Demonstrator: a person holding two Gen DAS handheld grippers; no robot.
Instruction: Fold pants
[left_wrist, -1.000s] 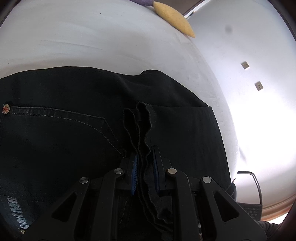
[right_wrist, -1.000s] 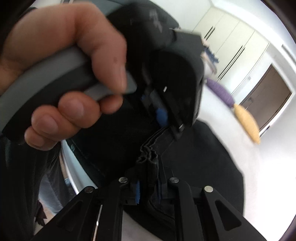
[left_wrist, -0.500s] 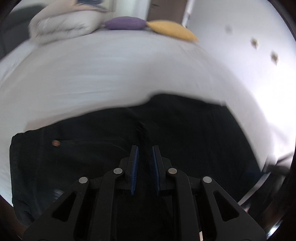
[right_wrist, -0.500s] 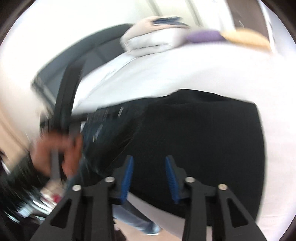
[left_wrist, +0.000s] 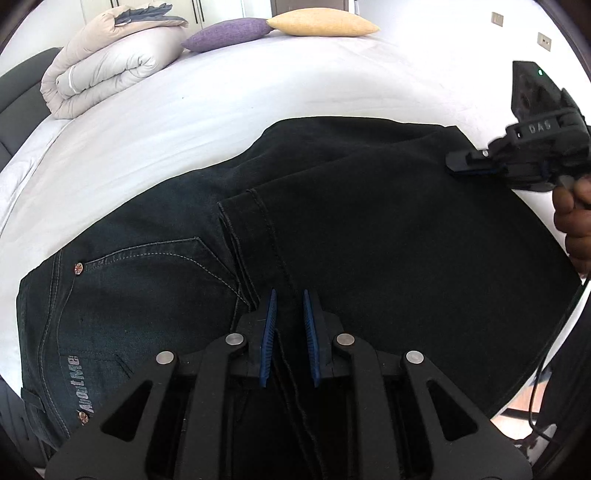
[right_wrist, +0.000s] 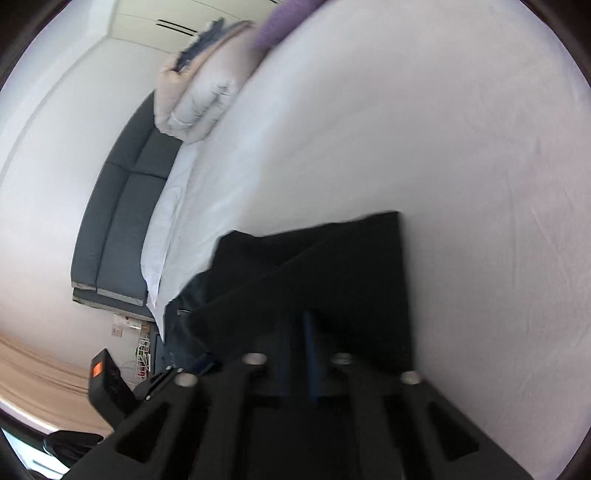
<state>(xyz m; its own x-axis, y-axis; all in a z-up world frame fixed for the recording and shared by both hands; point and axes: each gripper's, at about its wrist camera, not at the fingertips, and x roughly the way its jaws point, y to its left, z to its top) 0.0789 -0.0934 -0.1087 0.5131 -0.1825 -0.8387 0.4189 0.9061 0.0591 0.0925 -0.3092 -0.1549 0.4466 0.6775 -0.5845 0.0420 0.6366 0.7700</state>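
Note:
Dark jeans (left_wrist: 369, 229) lie folded on the white bed (left_wrist: 221, 92), with the leg ends laid over the seat near the back pocket (left_wrist: 155, 266). My left gripper (left_wrist: 288, 325) sits low over the hem end, its blue pads narrowly apart with the leg's seam edge running between them. My right gripper (left_wrist: 452, 166), held by a hand (left_wrist: 572, 221), hovers at the fold's far right corner. In the blurred right wrist view the right gripper (right_wrist: 295, 328) has its jaws together over the jeans (right_wrist: 332, 266), with nothing seen between them.
A rolled beige duvet (left_wrist: 107, 62), a purple cushion (left_wrist: 225, 33) and a yellow cushion (left_wrist: 321, 22) lie at the bed's far end. A grey headboard (right_wrist: 122, 206) stands at the left. A cable (left_wrist: 546, 354) hangs off the bed's right edge.
The right gripper let go of the bunched hems, opened, swung off to the fold's right corner, rolled and closed. The left gripper lowered the hem end onto the seat and tilted up.

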